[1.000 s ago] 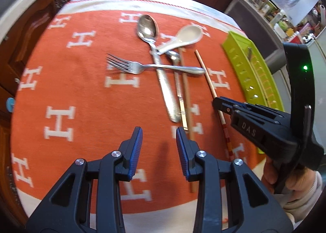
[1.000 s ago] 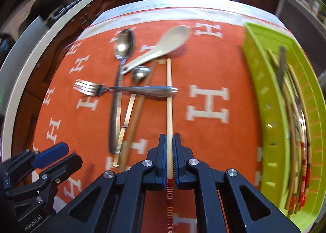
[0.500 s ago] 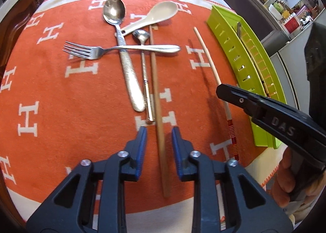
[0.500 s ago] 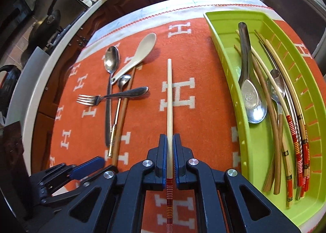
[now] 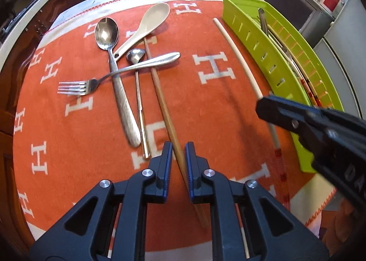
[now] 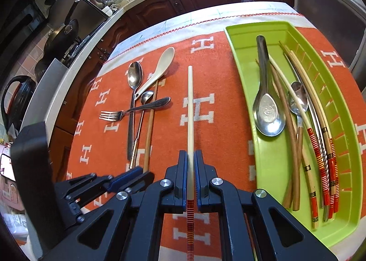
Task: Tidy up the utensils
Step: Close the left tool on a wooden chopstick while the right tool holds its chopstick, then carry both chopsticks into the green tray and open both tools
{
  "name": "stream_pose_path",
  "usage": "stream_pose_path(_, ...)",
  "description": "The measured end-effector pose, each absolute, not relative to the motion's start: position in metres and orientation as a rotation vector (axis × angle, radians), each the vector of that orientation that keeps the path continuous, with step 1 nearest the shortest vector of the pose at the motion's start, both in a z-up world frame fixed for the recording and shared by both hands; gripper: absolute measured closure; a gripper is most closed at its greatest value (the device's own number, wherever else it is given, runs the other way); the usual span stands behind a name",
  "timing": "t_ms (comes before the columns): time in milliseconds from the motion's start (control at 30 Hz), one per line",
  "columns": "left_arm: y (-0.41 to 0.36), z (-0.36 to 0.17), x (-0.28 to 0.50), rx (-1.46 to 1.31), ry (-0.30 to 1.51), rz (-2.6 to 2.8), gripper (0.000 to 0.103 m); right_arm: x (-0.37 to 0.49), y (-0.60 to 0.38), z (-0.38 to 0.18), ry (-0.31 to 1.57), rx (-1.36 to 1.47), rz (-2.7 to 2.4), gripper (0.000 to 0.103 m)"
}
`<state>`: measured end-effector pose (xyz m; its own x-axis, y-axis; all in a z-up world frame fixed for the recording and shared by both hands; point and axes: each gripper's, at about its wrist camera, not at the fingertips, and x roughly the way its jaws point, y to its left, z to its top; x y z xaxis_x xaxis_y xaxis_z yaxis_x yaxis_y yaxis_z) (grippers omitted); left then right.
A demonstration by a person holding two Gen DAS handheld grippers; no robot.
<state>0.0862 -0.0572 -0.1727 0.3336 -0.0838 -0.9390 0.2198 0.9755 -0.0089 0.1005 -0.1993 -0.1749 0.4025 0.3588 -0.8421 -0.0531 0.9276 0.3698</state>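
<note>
Jaws of left gripper (image 5: 176, 158) now closing round brown chopstick (image 5: 160, 91) w/ right gripper (image 6: 190, 169) clamping pale chopstick (image 6: 189, 105), lifted, green tray (image 6: 258, 165) next.

Laid out on a cloth (image 6: 219, 121) in the right wrist view: at centre left, a cluster of a large spoon (image 6: 133, 91), a soup spoon (image 6: 157, 71), a small spoon (image 6: 141, 114) and a wooden chopstick (image 6: 149, 128), all crossed by a fork (image 6: 135, 109). Right of the cluster, apart, a single chopstick (image 6: 190, 110). At frame right, a tray (image 6: 240, 55) containing spoons and chopsticks.
</note>
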Motion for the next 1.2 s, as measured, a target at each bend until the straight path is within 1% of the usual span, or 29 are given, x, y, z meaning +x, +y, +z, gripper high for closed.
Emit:
stream_pose_path(133, -0.060, -0.173, 0.092, 0.121, 1.203, -0.191, 0.095, 0.095, -0.206, -0.171, 1.119, 0.316, 0.277, 0.098)
stream_pose_path(200, -0.059, -0.172, 0.091, 0.106, 1.202, -0.201, 0.099, 0.093, -0.208, -0.169, 1.113, 0.322, 0.282, 0.098)
stream_pose_path(467, -0.055, -0.160, 0.080, 0.013, 1.198, -0.230, 0.099, 0.080, -0.226, -0.158, 1.092, 0.358, 0.289, 0.098)
stream_pose_path(767, -0.058, -0.115, 0.066, -0.021, 1.121, -0.280, 0.099, 0.058, -0.251, -0.140, 1.062, 0.396, 0.292, 0.098)
stream_pose_path(967, -0.081, -0.085, 0.063, -0.008, 1.089, -0.322, 0.099, 0.048, -0.271, -0.116, 1.027, 0.420, 0.293, 0.098)
stream_pose_path(1200, -0.125, -0.057, 0.078, -0.019, 1.085, -0.389, 0.099, 0.054, -0.311, -0.077, 0.976, 0.377, 0.240, 0.098)
